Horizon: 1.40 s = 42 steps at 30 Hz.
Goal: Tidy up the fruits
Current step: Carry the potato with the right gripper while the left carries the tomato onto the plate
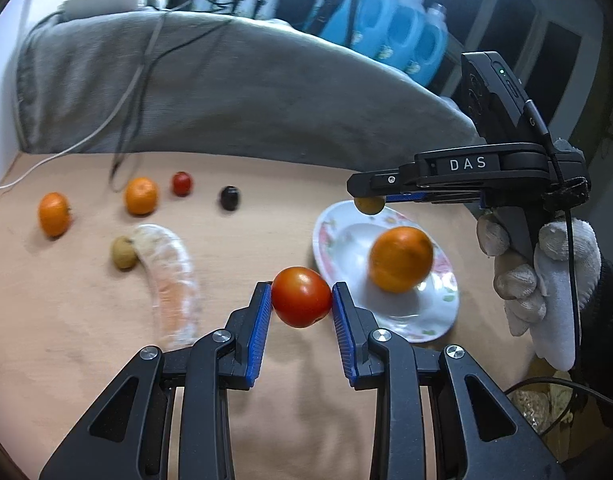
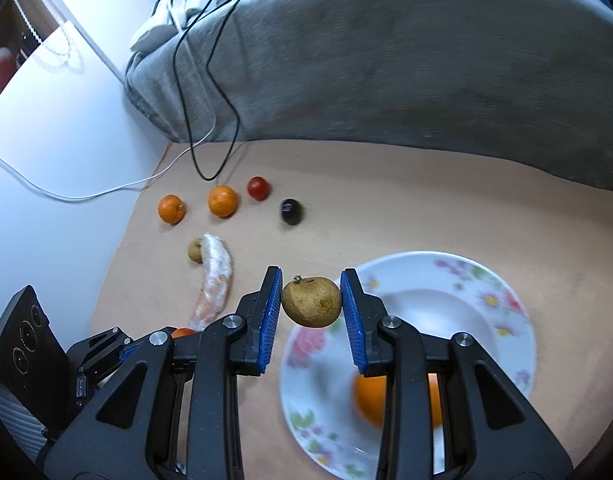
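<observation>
Now left gripper [image 1: 301, 297] clamping tomato [image 1: 301, 297], right gripper [image 2: 311, 302] clamping brown fruit [image 2: 311, 302] (above plate [image 2: 502, 280])

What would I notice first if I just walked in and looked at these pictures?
Probably the two claws, each pinching a fruit in the air: the left claw grips a shiny red tomato just beside the flowered plate, and the right claw holds a small brown fruit over the plate's edge. Next, the big orange sitting on that plate, and the other fruits scattered farther back on the table.
</observation>
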Each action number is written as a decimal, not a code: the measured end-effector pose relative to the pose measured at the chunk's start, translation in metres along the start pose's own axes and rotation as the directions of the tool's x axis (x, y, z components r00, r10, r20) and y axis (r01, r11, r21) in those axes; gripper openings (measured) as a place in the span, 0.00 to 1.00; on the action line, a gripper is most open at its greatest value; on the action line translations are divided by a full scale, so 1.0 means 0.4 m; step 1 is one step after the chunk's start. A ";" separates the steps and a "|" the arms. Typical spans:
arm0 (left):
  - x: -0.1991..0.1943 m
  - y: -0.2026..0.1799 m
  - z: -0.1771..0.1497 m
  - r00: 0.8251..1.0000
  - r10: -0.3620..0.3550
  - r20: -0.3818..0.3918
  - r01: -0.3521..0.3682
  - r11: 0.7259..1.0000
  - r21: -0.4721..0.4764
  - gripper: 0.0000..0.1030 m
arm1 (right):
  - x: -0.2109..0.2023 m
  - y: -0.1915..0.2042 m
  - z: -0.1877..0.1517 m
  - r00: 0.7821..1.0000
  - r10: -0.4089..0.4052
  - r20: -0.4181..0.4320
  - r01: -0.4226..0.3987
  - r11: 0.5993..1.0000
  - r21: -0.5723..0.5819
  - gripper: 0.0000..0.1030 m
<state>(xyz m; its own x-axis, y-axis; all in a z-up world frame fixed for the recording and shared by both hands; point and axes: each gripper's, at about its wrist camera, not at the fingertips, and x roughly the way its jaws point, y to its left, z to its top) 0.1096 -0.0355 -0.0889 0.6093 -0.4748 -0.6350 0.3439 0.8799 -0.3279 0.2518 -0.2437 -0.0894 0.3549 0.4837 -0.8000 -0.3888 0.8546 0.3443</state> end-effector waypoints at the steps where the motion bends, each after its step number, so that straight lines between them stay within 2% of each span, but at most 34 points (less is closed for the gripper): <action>1: 0.006 -0.010 0.000 1.000 -0.007 -0.003 0.007 1.000 0.005 0.29 | -0.009 -0.013 -0.005 1.000 -0.003 0.004 0.003 1.000 0.009 0.31; 19: 0.079 -0.154 -0.006 0.994 -0.090 -0.070 0.096 0.991 0.094 0.29 | -0.084 -0.193 -0.071 0.997 -0.070 0.036 0.066 0.992 0.112 0.31; 42: 0.117 -0.185 0.003 0.992 -0.098 -0.083 0.106 0.989 0.099 0.30 | -0.103 -0.211 -0.090 0.996 -0.086 0.040 0.081 0.991 0.102 0.31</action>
<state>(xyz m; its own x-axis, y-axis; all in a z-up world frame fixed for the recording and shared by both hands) 0.1134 -0.1227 -0.0935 0.5113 -0.5554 -0.6559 0.4758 0.8184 -0.3221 0.2395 -0.3425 -0.1033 0.4208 0.4158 -0.8062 -0.2699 0.9059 0.3263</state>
